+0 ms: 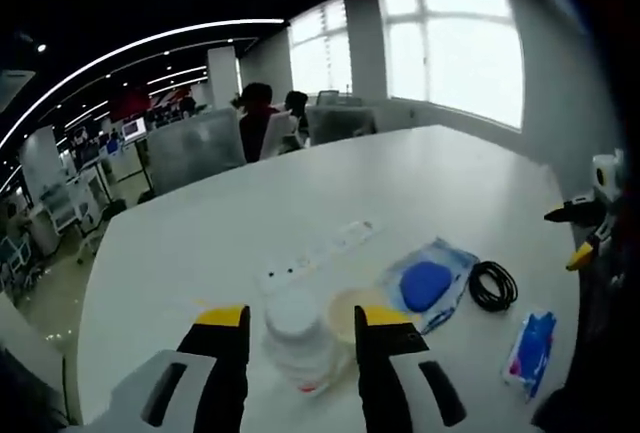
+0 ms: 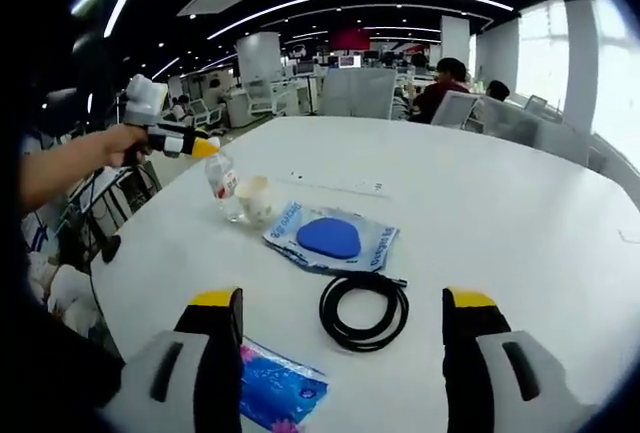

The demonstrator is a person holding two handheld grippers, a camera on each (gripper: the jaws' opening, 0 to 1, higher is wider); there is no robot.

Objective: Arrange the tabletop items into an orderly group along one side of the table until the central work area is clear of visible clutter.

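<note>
Little looks done: bottle (image 1: 296, 338), paper cup (image 1: 347, 315), blue pouch (image 2: 332, 238), cable coil (image 2: 364, 309) and tissue pack (image 2: 272, 386) lie loosely near one bench (image 2: 500, 213) edge. The left hand-held gripper (image 1: 298, 328) brackets the bottle, grip unclear; the right hand-held gripper (image 2: 340, 315) hangs wide open, empty.

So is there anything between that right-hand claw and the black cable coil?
Nothing visible. The black cable coil lies on bare table just ahead of the open right gripper; the blue packet sits off beside one jaw.
</note>
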